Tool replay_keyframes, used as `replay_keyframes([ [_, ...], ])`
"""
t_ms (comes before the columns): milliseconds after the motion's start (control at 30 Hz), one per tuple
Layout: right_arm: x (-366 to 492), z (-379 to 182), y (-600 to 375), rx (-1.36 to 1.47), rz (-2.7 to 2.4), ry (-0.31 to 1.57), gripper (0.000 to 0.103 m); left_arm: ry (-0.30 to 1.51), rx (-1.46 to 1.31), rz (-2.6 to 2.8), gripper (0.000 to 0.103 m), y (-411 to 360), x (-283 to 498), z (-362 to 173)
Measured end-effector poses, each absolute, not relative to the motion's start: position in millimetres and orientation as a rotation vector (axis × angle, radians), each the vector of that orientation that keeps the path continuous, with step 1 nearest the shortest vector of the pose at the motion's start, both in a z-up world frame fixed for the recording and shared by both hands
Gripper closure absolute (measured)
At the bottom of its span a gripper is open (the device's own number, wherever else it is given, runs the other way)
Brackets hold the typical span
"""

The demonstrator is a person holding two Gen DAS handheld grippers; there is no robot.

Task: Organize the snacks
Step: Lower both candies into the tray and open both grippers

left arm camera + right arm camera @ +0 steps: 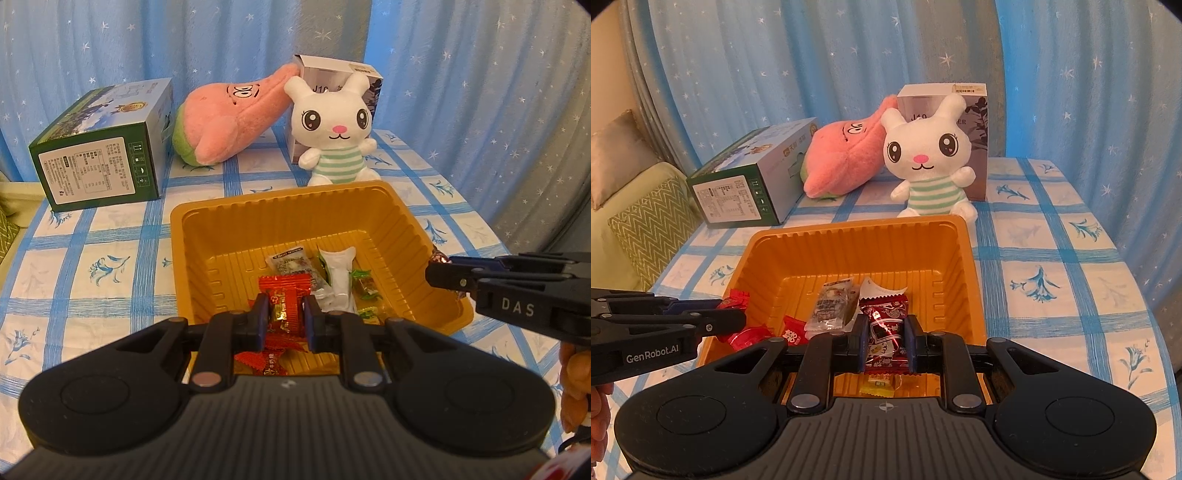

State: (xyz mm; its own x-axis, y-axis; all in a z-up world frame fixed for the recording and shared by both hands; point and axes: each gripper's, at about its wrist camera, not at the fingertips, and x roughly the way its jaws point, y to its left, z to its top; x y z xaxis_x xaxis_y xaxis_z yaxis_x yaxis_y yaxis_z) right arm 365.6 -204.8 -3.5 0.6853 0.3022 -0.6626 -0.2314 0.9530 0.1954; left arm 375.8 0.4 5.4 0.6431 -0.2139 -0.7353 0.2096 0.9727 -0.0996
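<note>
An orange plastic tray [280, 206] [849, 236] sits on the checked tablecloth and holds several wrapped snacks. My left gripper [285, 317] is shut on a bright red candy wrapper [284, 301] above the tray's near side. My right gripper [885, 341] is shut on a dark red snack packet [886, 325] over the tray's near right part. In the left wrist view the right gripper [439, 273] enters from the right. In the right wrist view the left gripper [733, 314] enters from the left with the red candy [733, 299].
A green box [107, 147] lies at the back left. A pink plush [229, 114] and a white rabbit plush [334, 125] sit behind the tray, before a grey box [332, 70]. A yellow candy [881, 384] lies in the tray. Blue starred curtains hang behind.
</note>
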Motion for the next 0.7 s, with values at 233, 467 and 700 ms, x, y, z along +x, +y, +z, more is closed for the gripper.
replay_keyframes([
  [233,368.4,-3.2,-204.7,0.099,0.299,0.758,0.082,0.842,-0.018,-0.234,0.085,0.9,384.3,0.0],
  [467,374.4,-0.5,-204.8,0.103,0.295,0.757,0.082,0.84,-0.029,-0.248,0.085,-0.6,395.1,-3.5],
  [700,372.3,-4.6,-207.1,0.111,0.287,0.765,0.082,0.828,-0.019,-0.232,0.057,3.9,391.2,-1.6],
])
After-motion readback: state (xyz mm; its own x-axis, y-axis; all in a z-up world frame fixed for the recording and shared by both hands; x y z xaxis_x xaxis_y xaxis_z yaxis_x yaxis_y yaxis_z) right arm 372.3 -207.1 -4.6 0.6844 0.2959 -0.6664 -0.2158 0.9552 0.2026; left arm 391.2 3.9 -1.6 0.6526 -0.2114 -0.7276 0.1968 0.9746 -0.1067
